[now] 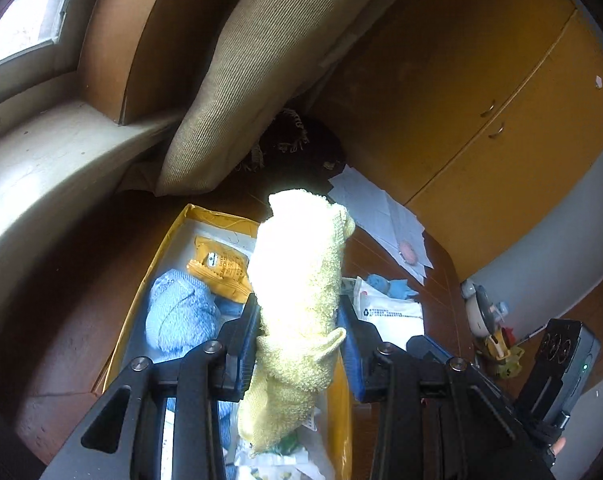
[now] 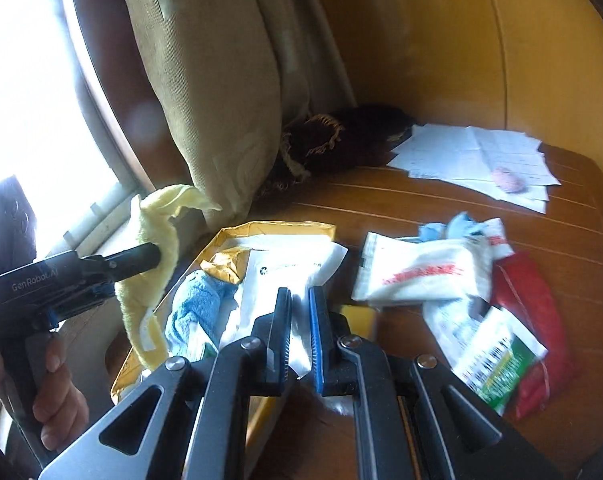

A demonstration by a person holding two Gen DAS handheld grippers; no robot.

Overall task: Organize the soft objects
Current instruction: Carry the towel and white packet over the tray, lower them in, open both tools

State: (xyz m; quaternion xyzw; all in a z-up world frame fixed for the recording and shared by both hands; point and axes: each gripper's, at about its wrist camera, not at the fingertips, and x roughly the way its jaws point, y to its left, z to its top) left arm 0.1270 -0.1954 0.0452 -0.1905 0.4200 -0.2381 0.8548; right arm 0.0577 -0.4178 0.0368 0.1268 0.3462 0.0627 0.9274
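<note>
- We hold a yellow towel (image 1: 297, 280) pinched at its middle in the left gripper (image 1: 299, 332), lifted above the open cardboard box (image 1: 173, 236)
- It looks light, limp terry: both ends droop, so we judge a mid-fold pinch best, with little risk of slipping
- Our right gripper (image 2: 299, 332) is closed, a thin white wrapper edge seemingly caught between its pads, though we cannot be sure
- A blue cloth (image 1: 181, 316) and an orange packet (image 1: 221, 268) already fill part of the box
- The box walls stand close below; a cushion (image 1: 237, 92) crowds the far side, and packets (image 2: 421, 268) clutter the wooden table (image 2: 541, 208), leaving open room mainly above
</note>
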